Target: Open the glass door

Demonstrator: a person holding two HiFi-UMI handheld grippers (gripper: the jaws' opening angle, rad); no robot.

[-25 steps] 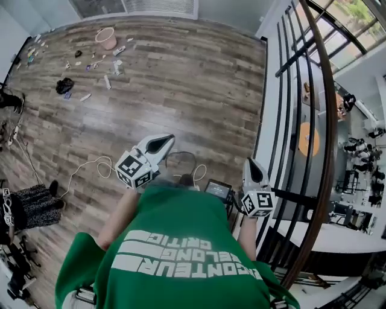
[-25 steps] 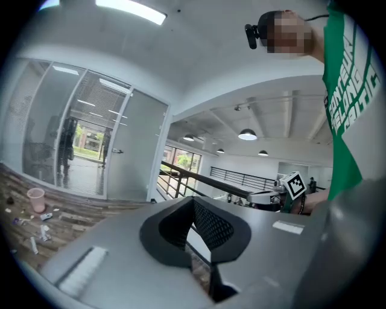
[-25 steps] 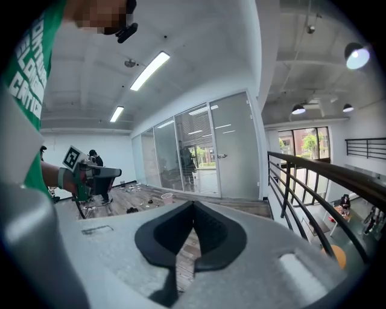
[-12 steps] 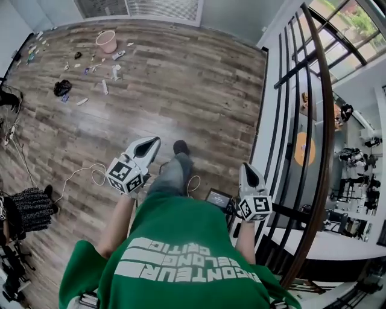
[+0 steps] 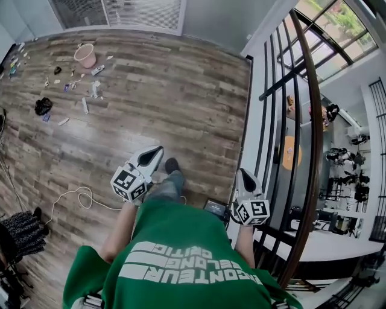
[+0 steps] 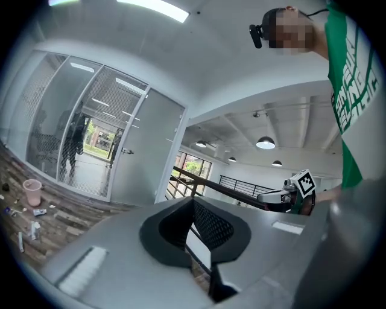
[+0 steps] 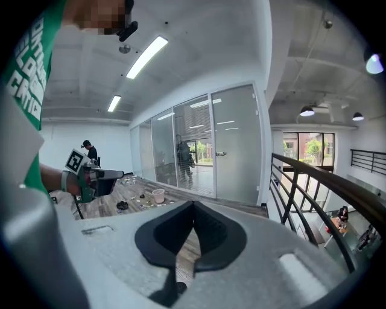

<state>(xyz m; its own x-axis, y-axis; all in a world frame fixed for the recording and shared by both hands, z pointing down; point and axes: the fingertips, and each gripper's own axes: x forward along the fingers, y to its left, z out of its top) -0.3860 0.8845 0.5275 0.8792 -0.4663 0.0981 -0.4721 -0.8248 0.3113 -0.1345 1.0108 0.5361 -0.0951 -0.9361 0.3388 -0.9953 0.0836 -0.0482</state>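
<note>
Both grippers have travelled forward with the person's step since the earlier frame. The brown wood-plank floor [image 5: 181,90] has slid back beneath them, so the looped white cable [image 5: 78,196] now lies closer to the person's green lettered shirt [image 5: 175,241].

Out in front of the shirt, the left gripper [image 5: 158,149] has its jaws pressed together at the tips with nothing between them. The right gripper [image 5: 242,173], near the floor's right edge, is closed and empty too. A dark shoe [image 5: 172,164] on a grey trouser leg reaches forward between the two. Just beside the right gripper is a small dark screen [image 5: 216,208].

Along the floor's right edge runs a black metal railing with a brown wooden handrail [image 5: 313,151], above a lower level. Toward the floor's far left corner, small litter is scattered between a black cloth heap [image 5: 43,106] and a pink round bucket [image 5: 85,55].

A glazed wall with slatted blinds [image 5: 145,12] stands along the floor's far edge. The glass door [image 7: 235,145], with a metal lever handle, sits at that wall's right end near the far right corner. Its leaf is in line with the wall, well apart from both grippers.
</note>
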